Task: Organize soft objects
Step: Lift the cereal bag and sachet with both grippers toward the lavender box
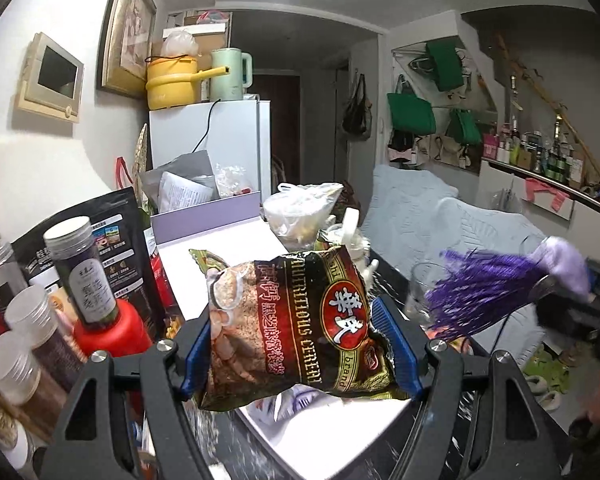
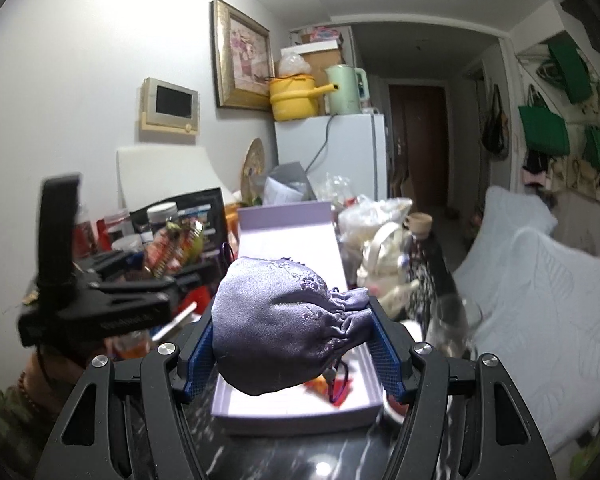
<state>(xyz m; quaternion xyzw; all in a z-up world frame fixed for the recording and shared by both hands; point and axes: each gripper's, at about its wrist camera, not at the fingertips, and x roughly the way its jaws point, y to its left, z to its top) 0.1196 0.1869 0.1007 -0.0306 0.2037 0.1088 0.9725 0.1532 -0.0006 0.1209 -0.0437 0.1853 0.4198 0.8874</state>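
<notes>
Tool point(image 1: 300, 344) around cereal bag point(image 1: 296, 320)

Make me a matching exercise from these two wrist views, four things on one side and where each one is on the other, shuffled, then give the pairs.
Things
1. cereal packet
2. purple drawstring pouch
3. yellow pot
4. green tote bags

Places
A. on top of the white fridge
B. hanging on the wall at the right
C. clamped between the pads of the left gripper
D. clamped between the pads of the right gripper

Pairs: 1-C, 2-D, 3-A, 4-B
</notes>
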